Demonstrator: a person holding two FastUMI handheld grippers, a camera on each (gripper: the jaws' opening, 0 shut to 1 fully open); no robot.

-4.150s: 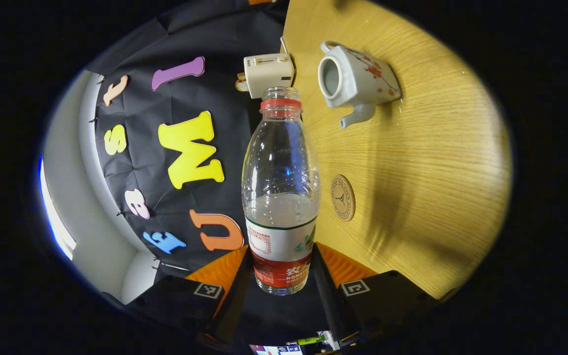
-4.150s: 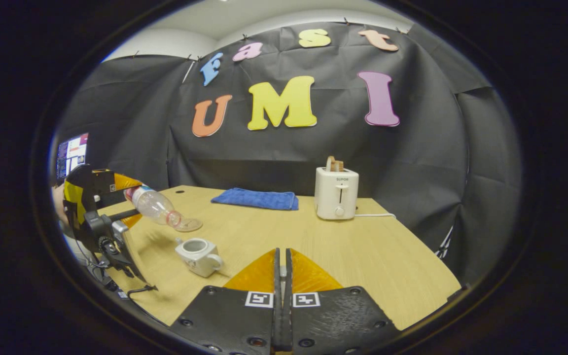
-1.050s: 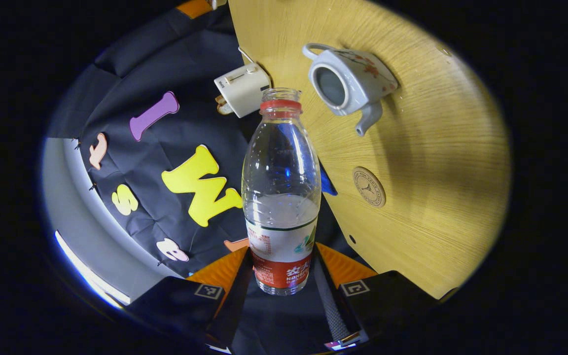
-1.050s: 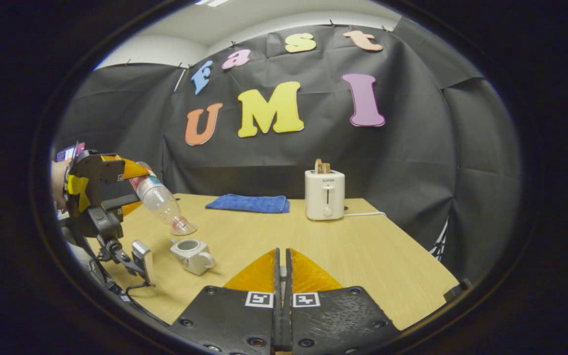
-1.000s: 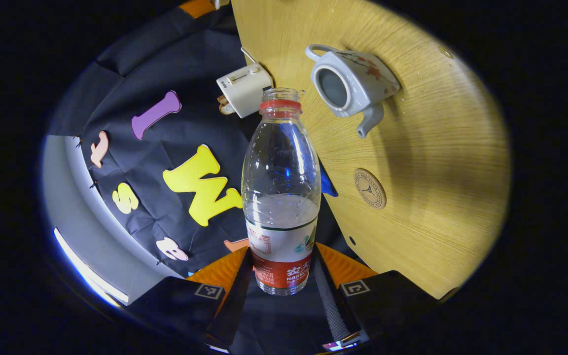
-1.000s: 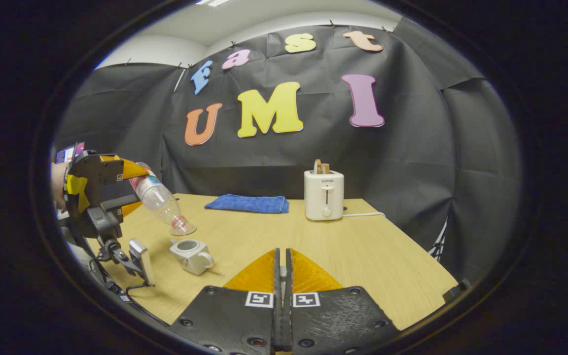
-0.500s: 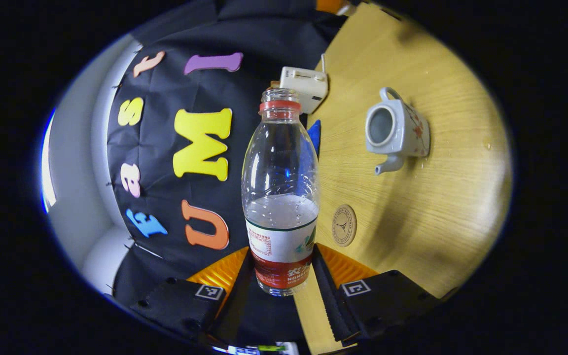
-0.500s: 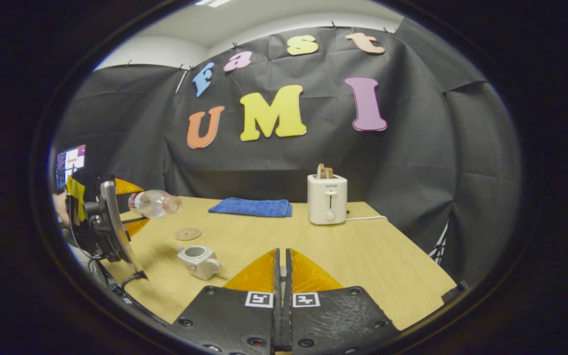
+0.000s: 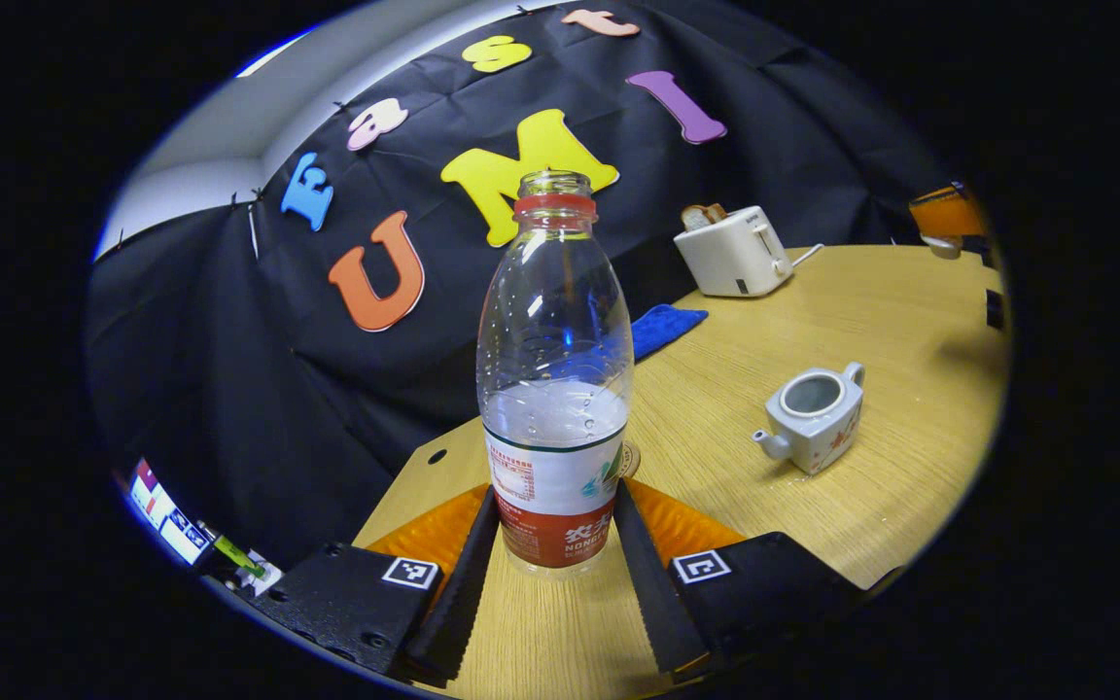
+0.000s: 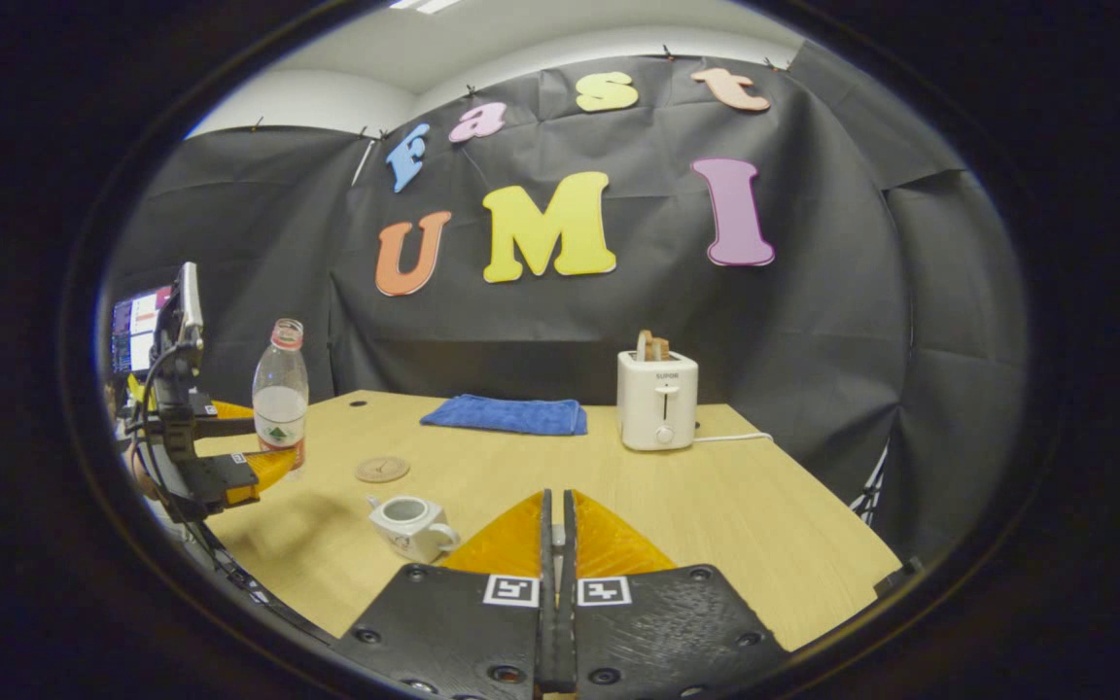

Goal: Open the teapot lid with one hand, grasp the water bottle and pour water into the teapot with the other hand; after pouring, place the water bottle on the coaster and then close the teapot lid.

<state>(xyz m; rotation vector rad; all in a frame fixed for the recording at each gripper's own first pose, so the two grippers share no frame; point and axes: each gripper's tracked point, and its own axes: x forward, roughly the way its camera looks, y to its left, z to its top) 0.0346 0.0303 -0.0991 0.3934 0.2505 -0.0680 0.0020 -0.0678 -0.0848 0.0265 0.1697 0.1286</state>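
Observation:
My left gripper (image 9: 554, 501) is shut on the lower, labelled part of a clear water bottle (image 9: 555, 369), which stands upright, uncapped and roughly a third full. In the right gripper view the bottle (image 10: 280, 401) hangs just left of the round coaster (image 10: 382, 470). The coaster (image 9: 629, 459) peeks out behind the bottle's base. The white teapot (image 9: 813, 416) with red flowers sits open on the table, spout to the left. My right gripper (image 10: 552, 510) is shut, with a small pale piece pinched between its fingers; in the left gripper view it holds the white lid (image 9: 939, 245) at the far right.
A white toaster (image 10: 657, 413) with bread in it stands at the back, its cord running right. A folded blue cloth (image 10: 507, 415) lies to its left. Drops of water lie beside the teapot. A monitor (image 10: 137, 326) glows at the far left.
The bottle has swung from tilted mouth-down over the teapot to upright. My left gripper carried it away from the teapot, toward the coaster. The right gripper stayed nearly still.

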